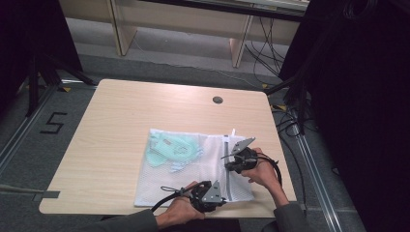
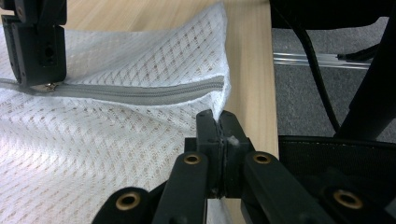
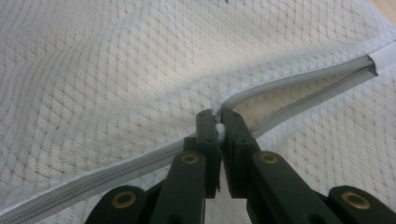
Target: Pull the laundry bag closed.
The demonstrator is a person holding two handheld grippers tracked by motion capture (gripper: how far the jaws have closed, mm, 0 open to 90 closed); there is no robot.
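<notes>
White mesh laundry bag (image 1: 193,166) lies flat at the desk's (image 1: 125,121) near right edge w/ pale green clothing (image 1: 174,150) inside. Left tool (image 2: 219,122) is clamped on the bag's corner by the zipper (image 2: 140,92) end. Right tool (image 3: 218,122) is pinched on the zip slider; zip partly open beyond it. Light wood desk, grey floor (image 1: 29,140), cables (image 1: 263,53) at the back.

- The mesh bag (image 1: 188,169) lies flat on the table (image 1: 125,121), toward its near right corner.
- A garment (image 1: 171,151) sits inside the bag's far left part.
- My left gripper (image 1: 217,198) is at the bag's near edge; my right gripper (image 1: 232,159) is farther back, on the zipper (image 2: 140,91).
</notes>
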